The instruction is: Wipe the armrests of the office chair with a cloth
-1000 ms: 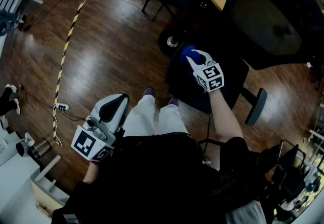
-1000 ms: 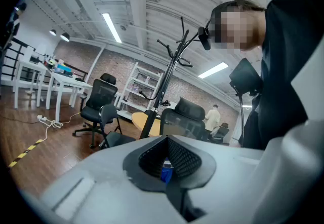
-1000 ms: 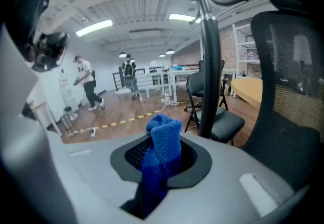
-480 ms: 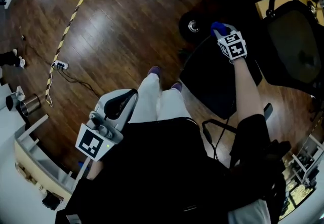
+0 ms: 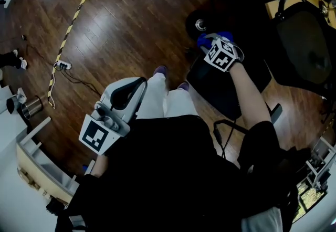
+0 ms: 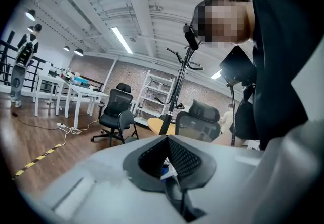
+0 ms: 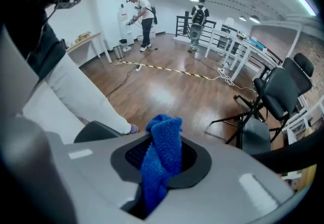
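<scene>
head view: the person stands over a dark wooden floor, pale trouser legs showing below. the right tongs are out in front, over the far corner of the black seat of the office chair, with the blue cloth bunched at their tip. the chair's dark backrest is off to the right. the left tongs sit low by the person's left leg, well apart from the chair. a yellow-and-black tape line curves across the floor, with a power strip beside it.

left gripper view: the left tongs are tipped upward, their black pads brought together with nothing gripped that i can make out. past them are a ceiling with strip lights, a coat stand, a second office chair and white surfaces.

right gripper view: the right tongs are clamped on the blue cloth, which fills the gap between the pads and sticks up above them in a fold. it hangs in the air above the floor, touching nothing else. a trouser leg runs along the left, and another chair stands at the right. two people are far off at the back.
</scene>
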A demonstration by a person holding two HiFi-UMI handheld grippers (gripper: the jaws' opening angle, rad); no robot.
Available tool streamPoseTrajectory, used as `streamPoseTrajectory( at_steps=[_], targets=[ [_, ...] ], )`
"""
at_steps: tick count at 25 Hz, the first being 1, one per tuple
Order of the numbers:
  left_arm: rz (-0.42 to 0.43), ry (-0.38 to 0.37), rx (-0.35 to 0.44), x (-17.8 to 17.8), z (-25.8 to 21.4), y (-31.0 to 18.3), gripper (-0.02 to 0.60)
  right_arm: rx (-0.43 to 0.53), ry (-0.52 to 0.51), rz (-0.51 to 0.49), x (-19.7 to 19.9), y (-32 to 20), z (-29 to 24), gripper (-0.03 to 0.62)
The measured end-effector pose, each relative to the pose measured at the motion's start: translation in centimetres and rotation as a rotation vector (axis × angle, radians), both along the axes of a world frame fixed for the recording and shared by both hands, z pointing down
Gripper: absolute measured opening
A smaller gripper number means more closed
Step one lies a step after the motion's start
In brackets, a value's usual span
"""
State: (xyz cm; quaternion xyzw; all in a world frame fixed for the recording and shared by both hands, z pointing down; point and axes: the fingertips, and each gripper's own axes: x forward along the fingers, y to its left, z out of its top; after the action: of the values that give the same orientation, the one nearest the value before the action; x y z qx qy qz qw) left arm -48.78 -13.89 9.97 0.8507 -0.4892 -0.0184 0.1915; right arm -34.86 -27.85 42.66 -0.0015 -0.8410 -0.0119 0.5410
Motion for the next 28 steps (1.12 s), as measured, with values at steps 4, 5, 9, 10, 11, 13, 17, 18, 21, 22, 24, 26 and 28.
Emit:
streamPoseTrajectory(
  at_steps=[4, 5, 9, 10, 11, 13, 17, 18, 21, 22, 24, 26, 28],
  targets=[
    [0.017, -0.002, 0.008, 0.4, 0.1, -0.9, 0.005, -0.012, -0.031, -0.096, -2.1, 6.0, 0.2, 0.055],
    [0.019, -0.002, 0.012, 0.5, -0.1, -0.9, 0.005, -0.022, -0.035, -0.124, -2.5, 7.9, 0.2, 0.055],
    [0.027, -0.004, 0.03, 0.7, -1.2, -1.1, 0.005, -0.054, -0.013, -0.265, -2.9, 14.8, 0.4, 0.057],
    [0.03, -0.007, 0.035, 0.8, -1.5, -1.3, 0.006, -0.066, 0.0, -0.299, -2.8, 16.3, 0.6, 0.057],
    [0.033, -0.008, 0.04, 0.8, -1.7, -1.4, 0.005, -0.073, 0.014, -0.324, -2.5, 17.6, 0.9, 0.055],
    [0.042, -0.01, 0.048, 1.2, -1.9, -1.3, 0.005, -0.048, 0.034, -0.323, -1.3, 19.3, 1.6, 0.057],
    [0.073, -0.018, 0.043, 2.5, -1.8, -0.6, 0.005, -0.005, 0.011, -0.144, 1.6, 20.2, 1.9, 0.057],
    [0.079, -0.016, 0.039, 2.8, -1.7, -0.5, 0.005, 0.0, 0.01, -0.108, 2.3, 20.3, 2.0, 0.057],
    [0.087, -0.004, 0.033, 3.4, -1.7, -0.5, 0.006, 0.026, 0.013, 0.017, 4.5, 19.8, 2.2, 0.057],
    [0.089, 0.0, 0.034, 3.4, -1.8, -0.6, 0.006, 0.029, 0.013, 0.076, 5.2, 19.2, 2.2, 0.057],
    [0.095, 0.003, 0.036, 3.4, -2.2, -0.7, 0.005, 0.022, 0.006, 0.212, 6.8, 17.4, 2.2, 0.057],
    [0.102, -0.001, 0.034, 3.3, -2.4, -0.7, 0.006, 0.019, -0.018, 0.353, 8.3, 14.5, 1.8, 0.057],
    [0.109, -0.008, 0.03, 3.2, -2.5, -0.6, 0.005, 0.032, -0.036, 0.475, 9.8, 10.7, 1.1, 0.057]
  ],
)
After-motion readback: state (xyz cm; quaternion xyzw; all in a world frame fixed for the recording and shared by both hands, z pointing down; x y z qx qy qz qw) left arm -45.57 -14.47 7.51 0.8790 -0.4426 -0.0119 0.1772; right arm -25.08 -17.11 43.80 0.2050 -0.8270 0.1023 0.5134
